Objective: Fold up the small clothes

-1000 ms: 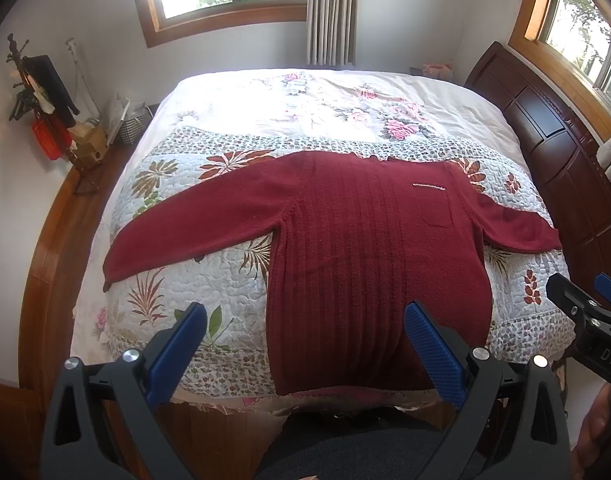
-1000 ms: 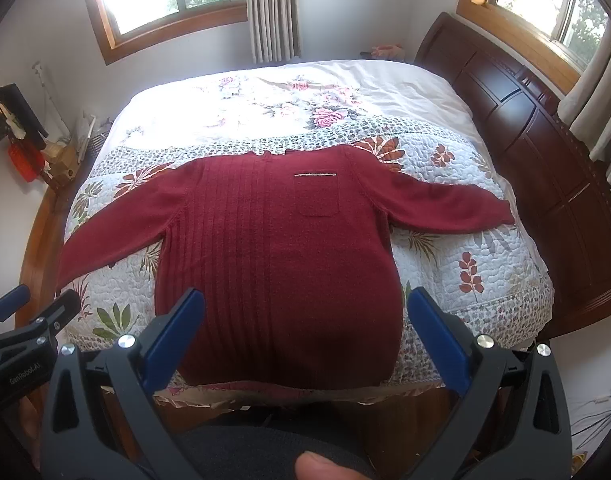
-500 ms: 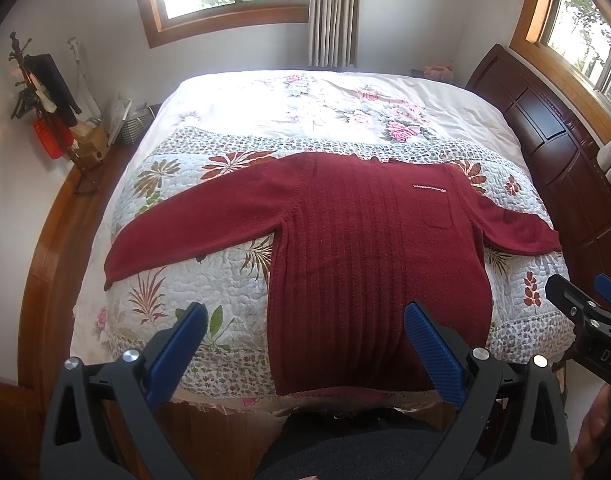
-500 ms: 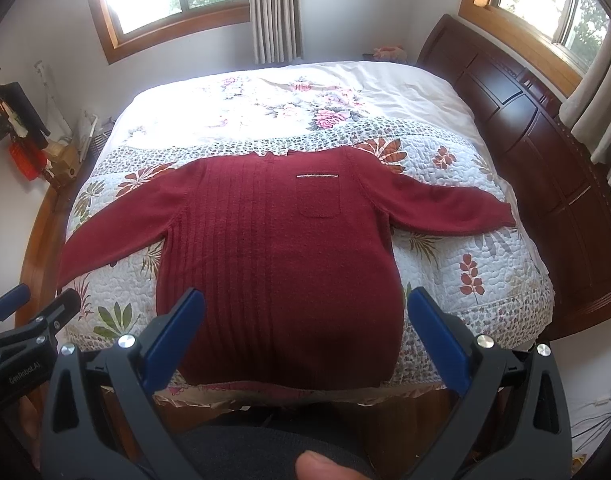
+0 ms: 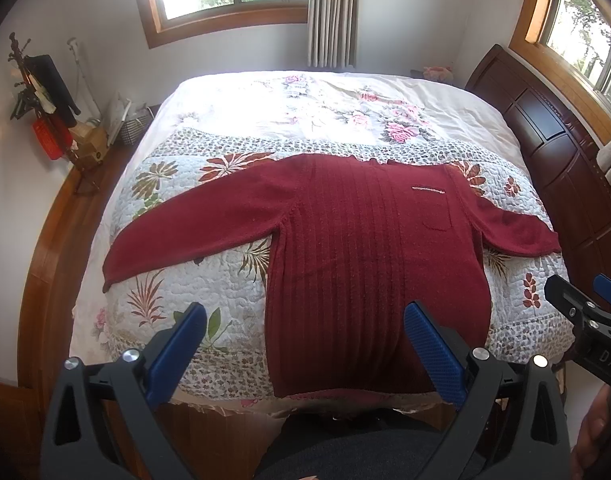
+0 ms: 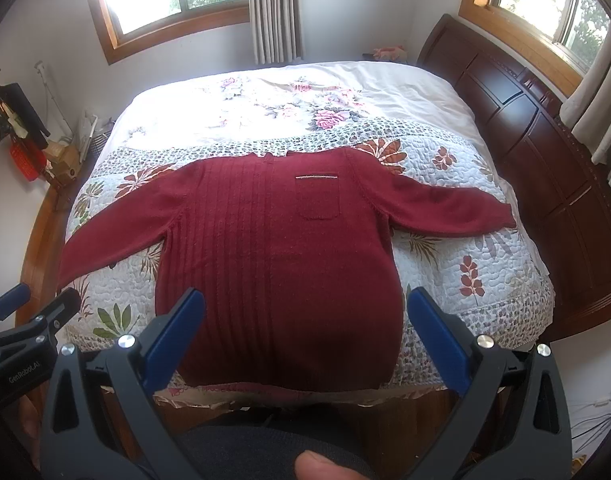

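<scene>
One red sweater (image 5: 369,248) is lying on one bed (image 5: 233,284), showing two sleeves and one chest pocket (image 6: 318,198); two grippers, left (image 5: 305,324) and right (image 6: 305,312), are hovering at six o'clock; two windows are showing

Left gripper (image 5: 305,330): both black arms entered from the lower edge of the left wrist view, jaws spread wide, the blue-padded fingers (image 5: 433,354) well apart with nothing between them. Right gripper (image 6: 305,326): the same pose in the right wrist view, jaws equally wide, blue pads (image 6: 173,334) facing inward, nothing held. Each gripper appeared at the side edge of the other's view, level with it and well apart. A fingertip (image 6: 313,466), probably a thumb, showed at the lower edge of the right wrist view; part of a hand (image 5: 595,436) lay at the lower right corner of the left wrist view, too blurred to read its grip.
</scene>
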Demonstrator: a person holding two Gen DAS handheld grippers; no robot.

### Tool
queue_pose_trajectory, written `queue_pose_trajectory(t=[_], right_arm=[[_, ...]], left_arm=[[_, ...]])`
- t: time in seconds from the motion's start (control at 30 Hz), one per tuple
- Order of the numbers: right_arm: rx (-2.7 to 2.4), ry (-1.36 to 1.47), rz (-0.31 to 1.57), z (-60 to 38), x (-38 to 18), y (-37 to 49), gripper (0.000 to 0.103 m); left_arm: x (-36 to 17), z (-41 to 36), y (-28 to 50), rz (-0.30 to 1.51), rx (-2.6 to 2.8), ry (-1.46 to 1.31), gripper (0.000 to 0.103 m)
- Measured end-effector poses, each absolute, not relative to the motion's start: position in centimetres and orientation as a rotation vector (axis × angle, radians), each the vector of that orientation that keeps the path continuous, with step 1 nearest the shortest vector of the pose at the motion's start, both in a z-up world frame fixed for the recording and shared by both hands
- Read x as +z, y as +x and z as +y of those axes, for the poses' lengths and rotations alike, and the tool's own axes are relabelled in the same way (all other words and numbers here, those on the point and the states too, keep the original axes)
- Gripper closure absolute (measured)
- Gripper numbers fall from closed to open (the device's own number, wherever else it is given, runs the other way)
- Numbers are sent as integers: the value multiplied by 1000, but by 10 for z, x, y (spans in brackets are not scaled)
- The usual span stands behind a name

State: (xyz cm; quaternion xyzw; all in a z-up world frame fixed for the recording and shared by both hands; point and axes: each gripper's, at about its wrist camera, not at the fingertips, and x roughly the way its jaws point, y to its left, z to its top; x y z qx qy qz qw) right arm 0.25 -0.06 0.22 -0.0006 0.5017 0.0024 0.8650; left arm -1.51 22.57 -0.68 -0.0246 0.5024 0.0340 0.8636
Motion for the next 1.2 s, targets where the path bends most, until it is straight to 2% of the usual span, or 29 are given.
queue_pose_trajectory(t=[0.47, 0.57, 0.63, 0.73, 0.9, 1.0, 1.03, 1.1, 1.13, 1.17, 1.2], right_arm=[[10, -5, 1068, -4, -7, 23, 2], [11, -5, 993, -17, -16, 30, 2], [65, 39, 943, -40, -30, 38, 2], [24, 129, 972, -86, -56, 53, 3], [-100, 388, 987, -208, -108, 75, 3], [-160, 516, 961, -273, -138, 82, 3], [-183, 569, 947, -299, -150, 84, 6], [-212, 658, 938, -341, -170, 91, 22], [-218, 696, 937, -359, -178, 95, 34], [-227, 752, 931, -381, -189, 98, 40], [-238, 822, 914, -404, -200, 99, 40]], left_arm=[[-16, 227, 1, 1066, 47, -88, 4], [-22, 231, 6, 1017, 7, -139, 4], [-30, 236, 13, 978, -80, -243, 4], [-42, 243, 22, 906, -193, -390, 4], [-42, 225, 31, 770, -187, -336, 4], [-41, 215, 38, 768, -210, -350, 4], [-43, 210, 44, 799, -218, -369, 4], [-47, 203, 52, 853, -228, -413, 4], [-50, 201, 54, 876, -222, -434, 4], [-52, 200, 55, 895, -215, -448, 4], [-56, 197, 58, 923, -204, -459, 4]])
